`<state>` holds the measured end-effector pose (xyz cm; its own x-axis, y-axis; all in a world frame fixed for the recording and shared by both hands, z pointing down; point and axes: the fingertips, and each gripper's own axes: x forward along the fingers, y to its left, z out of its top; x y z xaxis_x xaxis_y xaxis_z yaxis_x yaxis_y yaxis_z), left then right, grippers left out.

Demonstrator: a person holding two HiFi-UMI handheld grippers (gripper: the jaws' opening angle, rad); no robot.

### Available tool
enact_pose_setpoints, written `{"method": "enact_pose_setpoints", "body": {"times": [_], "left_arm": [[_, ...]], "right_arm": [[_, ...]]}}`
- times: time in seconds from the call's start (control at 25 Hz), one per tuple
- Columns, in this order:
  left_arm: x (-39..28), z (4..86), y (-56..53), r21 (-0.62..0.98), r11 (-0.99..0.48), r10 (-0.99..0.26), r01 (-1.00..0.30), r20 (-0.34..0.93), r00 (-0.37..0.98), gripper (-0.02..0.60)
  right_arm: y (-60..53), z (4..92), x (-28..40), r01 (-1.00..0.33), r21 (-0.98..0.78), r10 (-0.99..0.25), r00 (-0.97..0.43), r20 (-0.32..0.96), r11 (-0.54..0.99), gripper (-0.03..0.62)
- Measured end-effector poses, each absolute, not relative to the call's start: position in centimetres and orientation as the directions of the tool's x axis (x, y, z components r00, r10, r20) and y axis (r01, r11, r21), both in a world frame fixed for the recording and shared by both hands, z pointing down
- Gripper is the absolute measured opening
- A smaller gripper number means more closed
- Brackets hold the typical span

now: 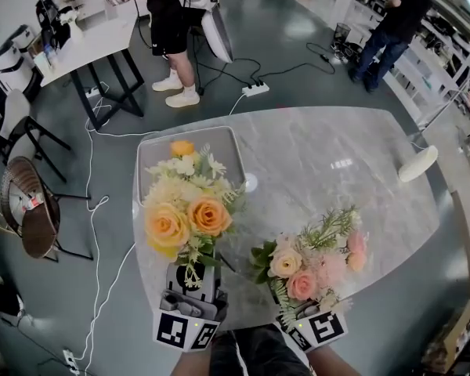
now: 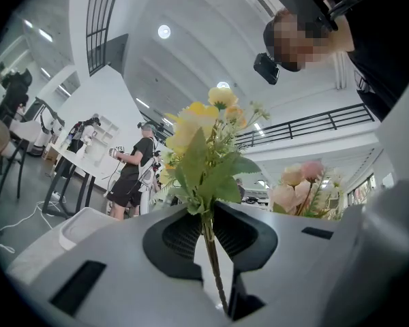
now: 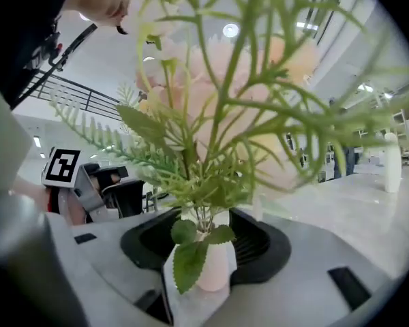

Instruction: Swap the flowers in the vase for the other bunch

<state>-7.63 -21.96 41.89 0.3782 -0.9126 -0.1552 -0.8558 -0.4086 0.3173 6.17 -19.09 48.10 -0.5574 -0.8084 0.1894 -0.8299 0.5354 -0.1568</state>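
left fingers (image 2: 176, 240) clamped on the stem of the yellow bunch (image 1: 184, 210). right fingers (image 3: 260, 247) stand apart around the vase (image 3: 211, 264) holding the pink bunch (image 1: 305, 269), near the tabletop (image 1: 313, 163) edge; withdrawing through its leaves could topple it.

Your surroundings, itemised:
- Marble bench (image 1: 321, 155), with a grey tray (image 1: 153, 157) at its far left and a white oblong item (image 1: 417, 164) at its right edge.
- Floor beyond: power strip (image 1: 255, 89), cables (image 1: 90, 202), and a wicker chair (image 1: 30, 210) to your left.
- Two people standing: one at a white desk (image 1: 171, 22), one by the shelves (image 1: 392, 22).

Glossy marble-look table (image 1: 313, 163), smooth white vase (image 3: 213, 266)
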Motion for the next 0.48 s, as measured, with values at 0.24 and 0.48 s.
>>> {"method": "enact_pose_setpoints", "body": {"times": [0.24, 0.48], "left_arm": [[-7.69, 41.59, -21.76, 0.314, -0.413, -0.911, -0.855, -0.156, 0.383, 0.058], [-7.51, 41.11, -21.5, 0.323, -0.408, -0.913, -0.854, -0.145, 0.382, 0.058]], "right_arm": [[-19.22, 48.01, 5.75, -0.829, -0.165, -0.804, -0.558, 0.205, 0.534, 0.209], [-19.11, 47.85, 6.04, -0.829, -0.202, -0.8, -0.557, 0.222, 0.521, 0.209]]}}
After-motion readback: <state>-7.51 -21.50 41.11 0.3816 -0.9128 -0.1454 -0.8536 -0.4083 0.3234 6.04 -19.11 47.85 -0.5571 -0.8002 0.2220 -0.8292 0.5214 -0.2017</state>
